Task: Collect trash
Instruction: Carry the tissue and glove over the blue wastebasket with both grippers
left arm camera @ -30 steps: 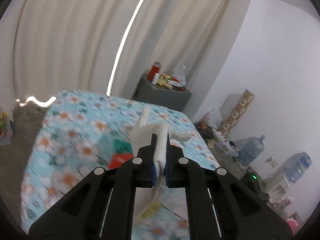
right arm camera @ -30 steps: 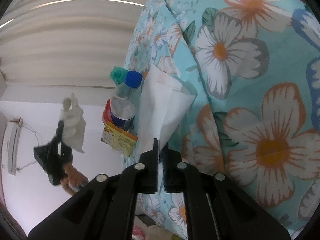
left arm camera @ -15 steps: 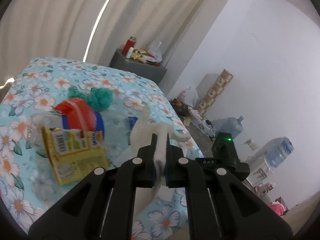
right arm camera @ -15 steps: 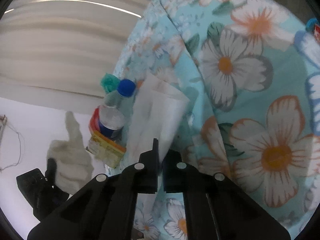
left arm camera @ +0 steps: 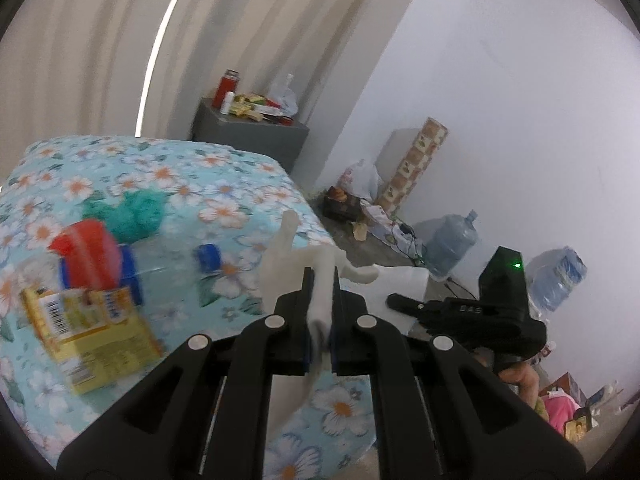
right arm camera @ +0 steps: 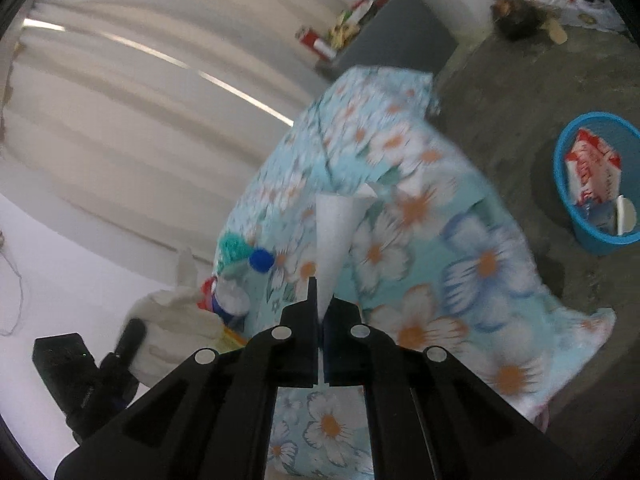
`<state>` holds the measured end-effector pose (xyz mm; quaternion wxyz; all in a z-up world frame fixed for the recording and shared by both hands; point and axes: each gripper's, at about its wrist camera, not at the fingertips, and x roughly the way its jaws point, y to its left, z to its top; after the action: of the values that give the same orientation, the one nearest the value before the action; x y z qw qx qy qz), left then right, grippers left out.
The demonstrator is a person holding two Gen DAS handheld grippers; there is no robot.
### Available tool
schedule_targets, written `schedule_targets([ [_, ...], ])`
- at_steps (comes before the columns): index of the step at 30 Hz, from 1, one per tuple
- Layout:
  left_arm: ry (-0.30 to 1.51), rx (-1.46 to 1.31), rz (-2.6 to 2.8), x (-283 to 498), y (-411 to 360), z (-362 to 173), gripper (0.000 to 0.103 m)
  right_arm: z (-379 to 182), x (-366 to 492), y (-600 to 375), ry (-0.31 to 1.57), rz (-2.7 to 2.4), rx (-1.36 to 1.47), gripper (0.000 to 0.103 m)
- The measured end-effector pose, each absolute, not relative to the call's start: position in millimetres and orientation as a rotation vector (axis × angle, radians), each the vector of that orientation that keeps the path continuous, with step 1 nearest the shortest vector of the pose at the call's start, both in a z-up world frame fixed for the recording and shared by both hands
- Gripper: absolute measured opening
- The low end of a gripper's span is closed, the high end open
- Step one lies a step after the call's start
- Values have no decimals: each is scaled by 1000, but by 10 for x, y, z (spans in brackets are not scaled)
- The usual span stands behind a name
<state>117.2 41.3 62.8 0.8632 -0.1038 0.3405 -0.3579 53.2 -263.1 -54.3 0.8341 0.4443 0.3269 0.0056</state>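
Right wrist view: right hand-held gripper [right arm camera: 320, 304] is clenched on the near corner of a flat white paper sheet [right arm camera: 334, 236], jaws just closed on it; the sheet stands up off the floral bed [right arm camera: 480, 280]. Left hand-held gripper [left arm camera: 322, 292] is grasping a crumpled white tissue [left arm camera: 296, 264] above the bed's near edge. Risk 1: the paper is held by a thin corner only, so a fast swing could tear it or let it slip out short of the blue bin [right arm camera: 592, 236]. Risk 2: the two grippers are near each other over the same bed corner; crossing paths could knock them together or snag tissue on paper. Risk 3: plastic bottle [left arm camera: 160, 268], yellow packet [left arm camera: 88, 336] and green wad [left arm camera: 136, 212] lie just beside the working corner, and a dragging sheet could sweep the bottle off the edge. Open room: the concrete floor [right arm camera: 520, 92] between bed and bin looks clear; bin sits well apart from the bed and already holds a red-white carton. Far wall clutter is away from the path.
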Motion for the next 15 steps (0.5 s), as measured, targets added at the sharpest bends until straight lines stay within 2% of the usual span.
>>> schedule_targets([
  [15, 809, -107, -979, 1394, -1227, 570, 4, -293, -330, -3700, 516, -248, 947, 2],
])
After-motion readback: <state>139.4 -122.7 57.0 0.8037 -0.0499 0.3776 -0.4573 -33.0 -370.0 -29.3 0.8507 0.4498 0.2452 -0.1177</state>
